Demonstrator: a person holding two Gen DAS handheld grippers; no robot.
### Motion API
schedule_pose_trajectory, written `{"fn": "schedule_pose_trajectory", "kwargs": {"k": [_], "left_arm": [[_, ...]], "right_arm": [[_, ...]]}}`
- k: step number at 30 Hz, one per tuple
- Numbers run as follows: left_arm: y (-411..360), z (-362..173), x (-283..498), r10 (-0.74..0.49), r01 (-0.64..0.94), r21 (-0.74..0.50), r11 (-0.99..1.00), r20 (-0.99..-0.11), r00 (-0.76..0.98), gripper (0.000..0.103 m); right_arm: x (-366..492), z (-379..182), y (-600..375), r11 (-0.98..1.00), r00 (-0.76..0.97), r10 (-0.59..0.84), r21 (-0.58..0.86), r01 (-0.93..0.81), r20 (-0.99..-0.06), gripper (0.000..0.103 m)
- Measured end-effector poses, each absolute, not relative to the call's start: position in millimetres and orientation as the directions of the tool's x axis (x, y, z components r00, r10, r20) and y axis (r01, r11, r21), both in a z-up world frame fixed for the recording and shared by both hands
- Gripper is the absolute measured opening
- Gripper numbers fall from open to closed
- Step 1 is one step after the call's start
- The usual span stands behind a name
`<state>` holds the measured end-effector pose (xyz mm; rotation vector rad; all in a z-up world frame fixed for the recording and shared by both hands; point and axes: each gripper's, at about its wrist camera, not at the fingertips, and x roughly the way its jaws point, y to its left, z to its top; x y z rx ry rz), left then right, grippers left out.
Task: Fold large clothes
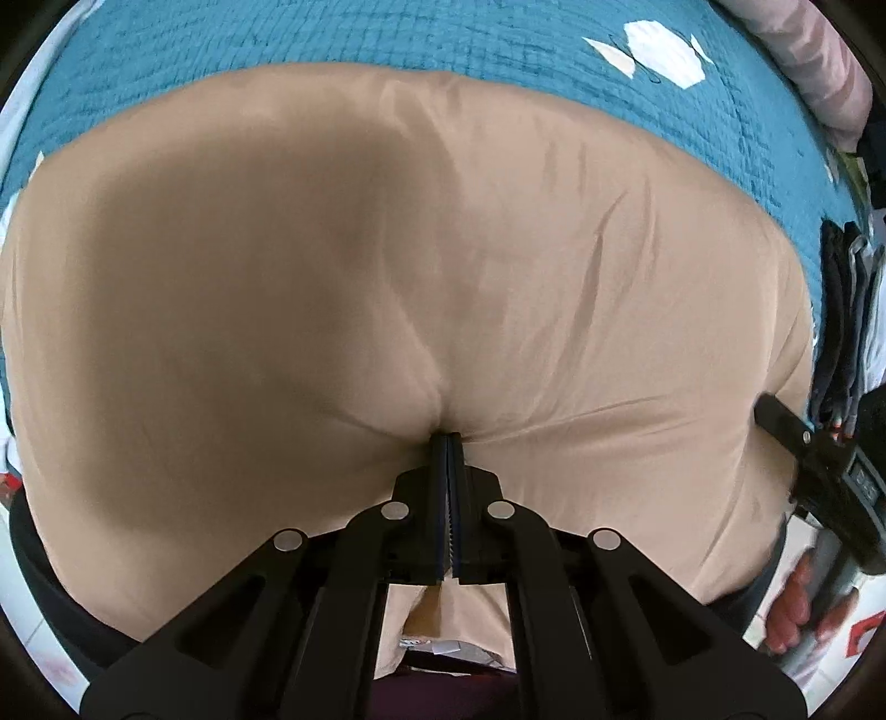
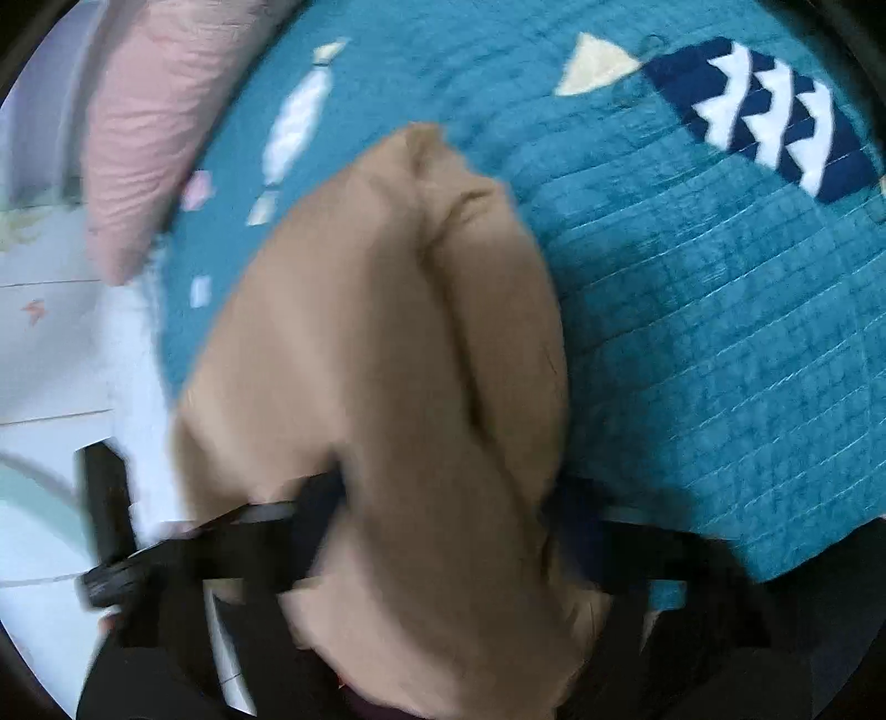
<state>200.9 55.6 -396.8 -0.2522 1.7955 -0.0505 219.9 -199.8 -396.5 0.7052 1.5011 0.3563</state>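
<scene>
A large tan garment (image 1: 498, 266) lies spread over a teal quilted bedspread (image 1: 332, 39). My left gripper (image 1: 446, 438) is shut on a pinch of the tan fabric near its close edge. In the left wrist view my right gripper (image 1: 775, 415) shows at the garment's right edge. In the blurred right wrist view the tan garment (image 2: 387, 360) drapes bunched over my right gripper (image 2: 443, 531); its fingertips are hidden under the cloth, so its jaws cannot be read.
A pink pillow (image 2: 138, 138) lies at the bed's far left in the right wrist view. A stack of dark folded clothes (image 1: 847, 310) sits right of the garment. The quilt carries white and navy patches (image 2: 775, 111).
</scene>
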Motion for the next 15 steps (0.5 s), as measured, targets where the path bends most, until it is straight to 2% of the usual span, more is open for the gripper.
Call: {"fn": "schedule_pose_trajectory", "kwargs": {"k": [1,4,8,9,15], "left_arm": [[52.9,-395.8,200.8,-0.191,-0.139,-0.163,0.977,-0.958,-0.215,0.002],[52.5,-394.5,200.1,-0.177,-0.132,-0.151,0.980,-0.961,-0.215,0.002],[50.6,-396.6,201.4,-0.189,-0.141,-0.161,0.977,-0.958,-0.216,0.002],[29.2,-397.4,203.1,-0.191,-0.148,-0.162,0.976,-0.957,-0.216,0.002],[32.1,-399.8,209.2,-0.206,-0.150,-0.175,0.973,-0.953,-0.221,0.002]], "right_arm": [[216.3,-392.7,-203.2,0.726,0.080,0.654,0.653,0.216,-0.753,0.029],[210.8,-383.3,-203.7,0.727,0.097,0.650,0.654,0.210,-0.754,0.025],[208.7,-369.2,-189.9,0.754,0.112,0.617,0.626,0.199,-0.779,0.022],[207.1,-363.5,-188.3,0.753,0.116,0.618,0.628,0.196,-0.777,0.022],[199.9,-310.2,-156.8,0.769,0.151,0.612,0.629,0.114,-0.776,0.021]]}}
